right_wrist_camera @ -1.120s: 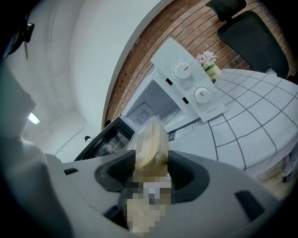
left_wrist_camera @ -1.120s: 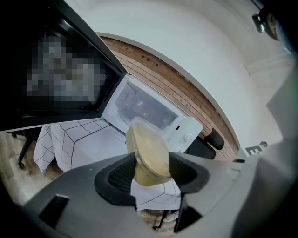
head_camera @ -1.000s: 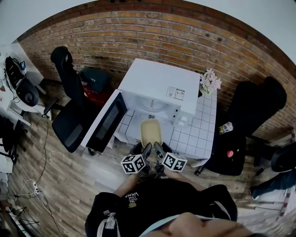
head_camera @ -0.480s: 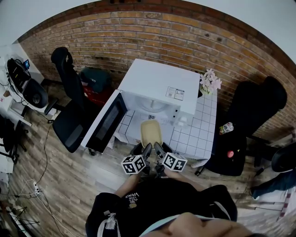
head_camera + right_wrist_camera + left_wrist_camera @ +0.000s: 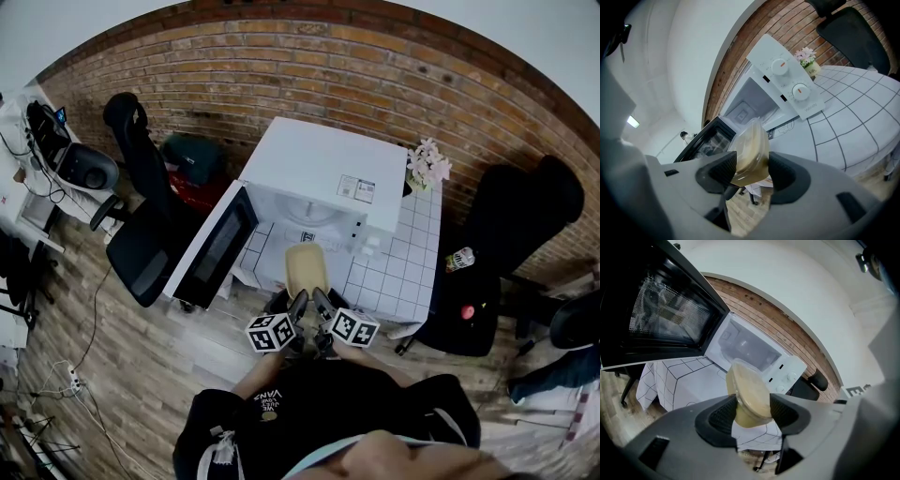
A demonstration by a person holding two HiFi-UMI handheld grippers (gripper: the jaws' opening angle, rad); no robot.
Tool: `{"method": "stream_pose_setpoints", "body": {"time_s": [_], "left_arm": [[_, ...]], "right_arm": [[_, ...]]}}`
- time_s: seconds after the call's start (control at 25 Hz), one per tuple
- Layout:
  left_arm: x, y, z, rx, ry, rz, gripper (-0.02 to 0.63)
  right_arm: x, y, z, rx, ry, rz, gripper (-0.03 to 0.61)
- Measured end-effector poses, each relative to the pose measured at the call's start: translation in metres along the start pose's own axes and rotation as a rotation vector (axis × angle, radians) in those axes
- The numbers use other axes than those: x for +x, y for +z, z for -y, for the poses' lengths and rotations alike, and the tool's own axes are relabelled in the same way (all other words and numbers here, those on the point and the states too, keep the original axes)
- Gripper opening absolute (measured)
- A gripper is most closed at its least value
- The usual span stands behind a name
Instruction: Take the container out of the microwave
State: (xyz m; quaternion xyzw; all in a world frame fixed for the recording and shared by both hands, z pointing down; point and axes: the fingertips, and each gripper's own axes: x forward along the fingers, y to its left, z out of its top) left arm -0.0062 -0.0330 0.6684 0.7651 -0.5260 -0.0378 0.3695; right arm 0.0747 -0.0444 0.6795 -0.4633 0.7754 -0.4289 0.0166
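We record a grid-patterned surface below the left claw and right claw, a white microwave just ahead of them with its door swung open, and one tan lidded container outside the oven, pinched by both claws at once.

In the head view the near end of the container disappears behind the left gripper and right gripper, so where they meet it cannot be seen there. The top of the microwave hides most of its cavity, and the print on its label is too small to read. In the left gripper view the microwave door runs off the left edge, and the container's base sinks behind the gripper body
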Motion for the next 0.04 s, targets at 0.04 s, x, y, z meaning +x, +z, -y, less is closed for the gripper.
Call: {"method": "stream_pose_setpoints", "body": {"time_s": [0.04], "left_arm": [[0.0005,-0.0001,-0.0002,0.0,0.001,-0.001,0.231]], "right_arm": [[0.0007,-0.0001,0.0,0.005,0.003,0.0,0.209]]}}
